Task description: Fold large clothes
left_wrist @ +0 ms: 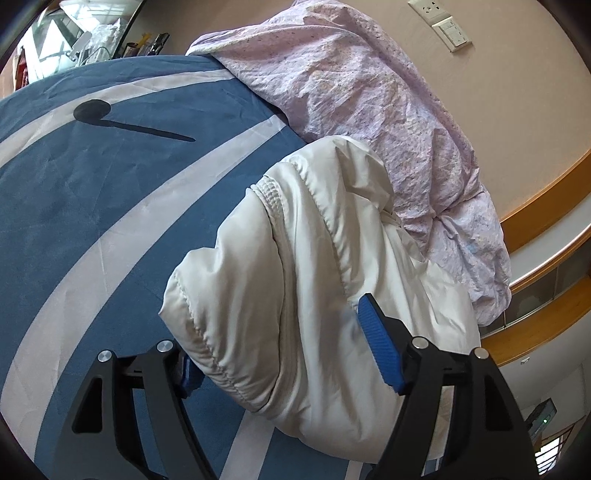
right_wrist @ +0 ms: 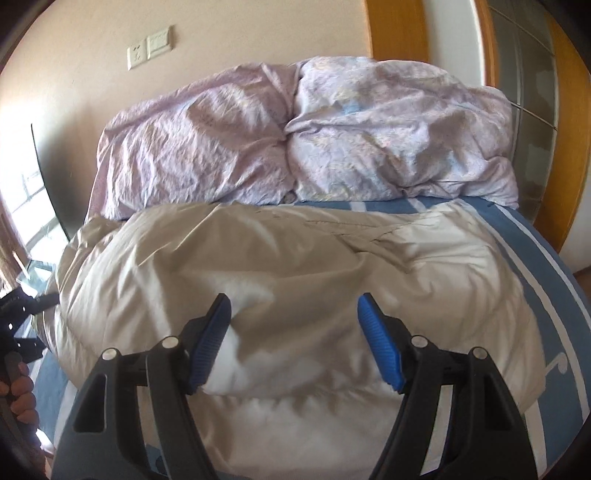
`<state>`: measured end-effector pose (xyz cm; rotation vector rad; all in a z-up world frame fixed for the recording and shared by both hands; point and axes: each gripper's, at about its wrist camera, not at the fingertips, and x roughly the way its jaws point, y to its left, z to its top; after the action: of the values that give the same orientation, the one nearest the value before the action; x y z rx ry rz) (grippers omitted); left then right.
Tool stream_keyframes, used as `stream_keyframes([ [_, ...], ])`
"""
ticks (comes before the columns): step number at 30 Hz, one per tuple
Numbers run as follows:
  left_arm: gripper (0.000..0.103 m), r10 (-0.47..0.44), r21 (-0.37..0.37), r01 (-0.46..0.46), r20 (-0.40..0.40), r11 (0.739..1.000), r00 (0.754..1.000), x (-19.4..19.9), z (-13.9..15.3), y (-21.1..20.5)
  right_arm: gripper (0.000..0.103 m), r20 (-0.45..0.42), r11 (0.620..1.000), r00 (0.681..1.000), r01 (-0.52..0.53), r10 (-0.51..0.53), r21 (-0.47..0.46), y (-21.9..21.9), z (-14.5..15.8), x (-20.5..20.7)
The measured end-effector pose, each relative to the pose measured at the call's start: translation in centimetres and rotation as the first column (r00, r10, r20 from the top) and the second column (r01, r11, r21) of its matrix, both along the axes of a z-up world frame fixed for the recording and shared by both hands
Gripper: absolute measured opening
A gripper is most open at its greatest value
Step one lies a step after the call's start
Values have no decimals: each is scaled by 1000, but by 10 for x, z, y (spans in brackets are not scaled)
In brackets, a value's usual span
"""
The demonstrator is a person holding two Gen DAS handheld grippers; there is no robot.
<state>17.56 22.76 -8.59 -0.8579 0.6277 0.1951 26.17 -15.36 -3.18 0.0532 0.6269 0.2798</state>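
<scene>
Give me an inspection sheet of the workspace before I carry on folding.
Surface: bed with blue sheet with white stripes, mostly bare left of the coat.
Job's things: white padded jacket lying bunched on the sheet, its far edge against the duvet.
Clutter: crumpled lilac duvet heaped along the wall side; small items on a shelf beyond the bed, too small to tell.
Grippers: left hand-held gripper open, jacket's edge between the jaws, pads not pressing; right hand-held gripper open over the jacket.
Cables: nothing seen.
Surroundings: wall socket and switch, wooden door frame, window at left.
</scene>
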Motion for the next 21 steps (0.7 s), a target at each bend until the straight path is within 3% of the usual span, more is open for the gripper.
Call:
stream_keyframes([
  [6,73,13,-6,-13,0,1000,1000,1,-2,0,72,-26,996,996,91,-91,-6,-42,-9,1],
  [14,73,49,-35,-49,-16,998,999,7,-9,-2,71,-64,996,994,84,-85,-22,-48,-26,3],
  [18,73,61,-41,-62,-23,997,998,11,-11,-4,71,-33,999,999,25,-24,37,-37,-16,-3],
  [21,73,71,-50,-72,-25,996,997,12,-11,-3,70,-11,999,999,-48,48,-4,-11,-11,-6],
])
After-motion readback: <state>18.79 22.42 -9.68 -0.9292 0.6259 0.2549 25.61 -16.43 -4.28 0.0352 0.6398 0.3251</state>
